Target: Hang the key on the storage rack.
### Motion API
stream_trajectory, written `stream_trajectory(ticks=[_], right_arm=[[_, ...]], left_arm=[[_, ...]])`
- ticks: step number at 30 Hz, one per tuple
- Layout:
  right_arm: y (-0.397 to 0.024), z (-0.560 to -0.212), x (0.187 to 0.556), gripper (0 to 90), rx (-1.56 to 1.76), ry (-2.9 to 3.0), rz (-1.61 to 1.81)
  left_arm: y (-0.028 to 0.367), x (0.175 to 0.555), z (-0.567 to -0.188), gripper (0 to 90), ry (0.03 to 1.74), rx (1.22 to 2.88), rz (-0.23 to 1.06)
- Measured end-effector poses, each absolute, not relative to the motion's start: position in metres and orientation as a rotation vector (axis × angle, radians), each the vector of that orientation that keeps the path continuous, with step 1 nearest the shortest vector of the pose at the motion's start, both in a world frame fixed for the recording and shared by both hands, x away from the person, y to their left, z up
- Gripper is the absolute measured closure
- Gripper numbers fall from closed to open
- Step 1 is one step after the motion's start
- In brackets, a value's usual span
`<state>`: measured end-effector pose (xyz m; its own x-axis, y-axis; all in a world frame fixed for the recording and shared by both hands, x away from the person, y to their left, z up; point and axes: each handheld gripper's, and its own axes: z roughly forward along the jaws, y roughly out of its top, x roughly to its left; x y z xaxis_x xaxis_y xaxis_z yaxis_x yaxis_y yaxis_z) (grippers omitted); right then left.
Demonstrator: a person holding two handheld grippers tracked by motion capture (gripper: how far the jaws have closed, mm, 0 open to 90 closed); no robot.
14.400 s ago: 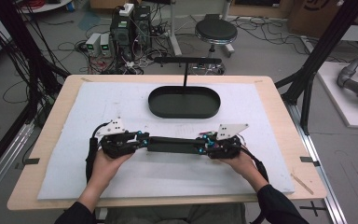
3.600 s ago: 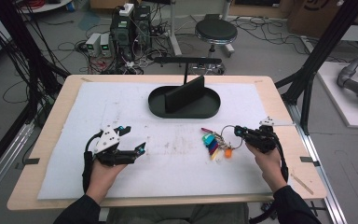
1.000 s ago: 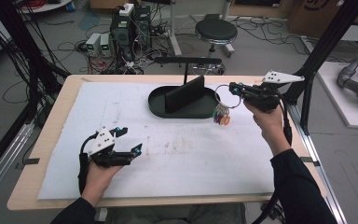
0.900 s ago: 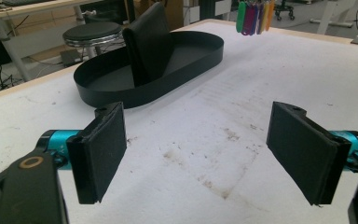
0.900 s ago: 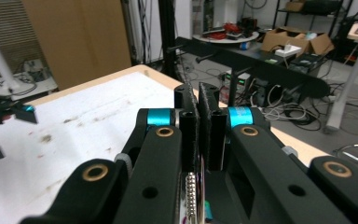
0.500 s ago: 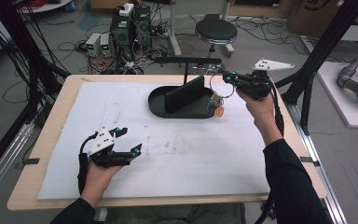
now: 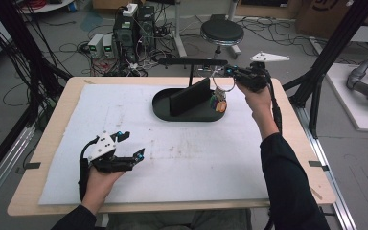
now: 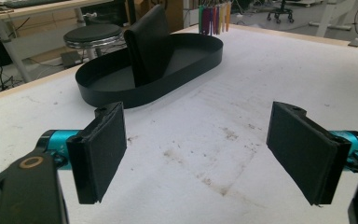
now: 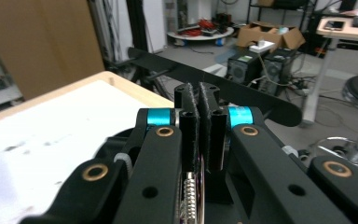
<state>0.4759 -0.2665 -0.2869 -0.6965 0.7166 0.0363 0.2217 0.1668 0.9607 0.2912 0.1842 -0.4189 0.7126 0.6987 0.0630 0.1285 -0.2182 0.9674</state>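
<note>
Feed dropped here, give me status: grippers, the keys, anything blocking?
Right gripper shut on key ring, raised by stand's crossbar. Left gripper open, resting on table. Wallet upright in tray; nothing blocking.

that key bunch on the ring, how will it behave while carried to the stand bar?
Likely swings: the key bunch dangles loose below its ring, pinched in the right tongs. Probably light, since a thin ring carries it. The tags may fan and snag the tray rim.

Setting is a robotics lab or test bay. A wooden table [image 7: 287, 120] with a white mat [image 7: 172, 158] stands inside a frame of black metal struts [image 7: 333, 52]. Computer towers [image 7: 134, 26] and tangled cables [image 7: 81, 45] sit on the grey floor behind, beside a round stool [image 7: 222, 32] and cardboard boxes [image 9: 265, 33].
</note>
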Motion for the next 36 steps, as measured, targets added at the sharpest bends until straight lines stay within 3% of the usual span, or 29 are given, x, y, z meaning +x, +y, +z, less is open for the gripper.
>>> stream_trajectory(ticks=[20, 36], right_arm=[[-0.268, -0.311, 0.517, 88.2, 1.06, 1.966, 1.472], [-0.27, -0.318, 0.523, 86.7, 1.096, 1.948, 1.441]], left_arm=[[0.188, 0.289, -0.423, 19.9, 0.667, 1.752, 0.595], [0.189, 0.287, -0.425, 20.0, 0.666, 1.754, 0.594]])
